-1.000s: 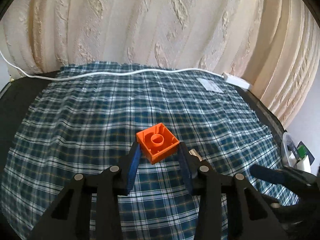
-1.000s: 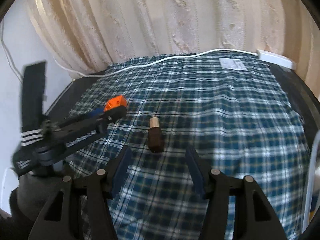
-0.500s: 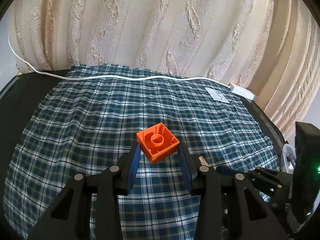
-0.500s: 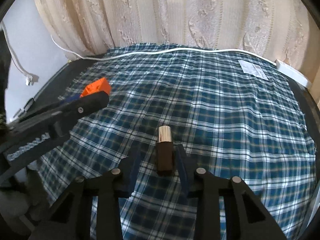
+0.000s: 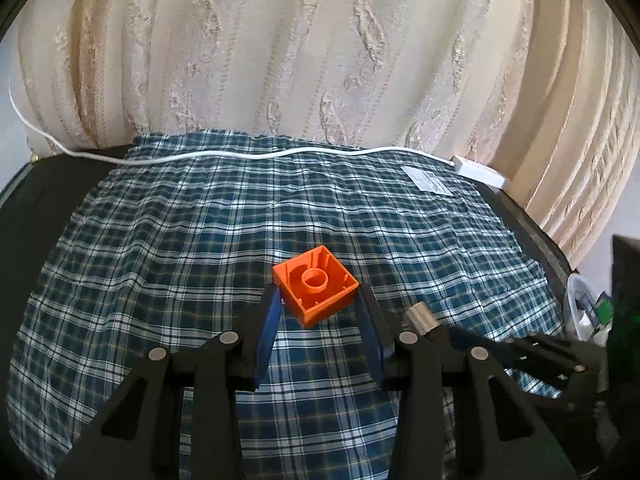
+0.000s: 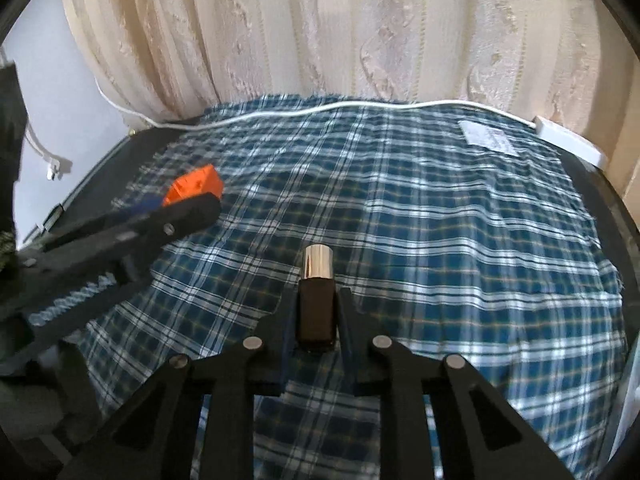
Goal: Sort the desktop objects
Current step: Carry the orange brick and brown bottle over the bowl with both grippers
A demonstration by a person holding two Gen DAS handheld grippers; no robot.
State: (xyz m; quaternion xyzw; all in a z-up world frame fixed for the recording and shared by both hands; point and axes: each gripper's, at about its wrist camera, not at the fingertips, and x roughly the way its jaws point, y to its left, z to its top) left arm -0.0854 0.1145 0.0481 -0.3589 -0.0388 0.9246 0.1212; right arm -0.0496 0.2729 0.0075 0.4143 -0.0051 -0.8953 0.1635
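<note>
My left gripper (image 5: 316, 304) is shut on an orange toy brick (image 5: 316, 285), hollow underside towards the camera, held above the plaid cloth. The brick (image 6: 196, 189) and the left gripper's fingers (image 6: 132, 232) also show at the left of the right wrist view. My right gripper (image 6: 315, 304) is shut on a small dark brown bottle (image 6: 316, 312) with a shiny silver cap, which points away from me over the cloth. In the left wrist view only the bottle's silver cap (image 5: 422, 316) shows, behind my right finger.
A blue plaid cloth (image 6: 440, 240) covers the dark table. A white cable (image 5: 248, 156) runs along its far edge to a white adapter (image 5: 480, 170), beside a paper label (image 5: 430, 180). Cream curtains hang behind. A clear container (image 5: 580, 312) with small items sits at the right edge.
My right gripper moved in around the dark bottle and its jaws came together on it. The left gripper kept its hold on the orange brick.
</note>
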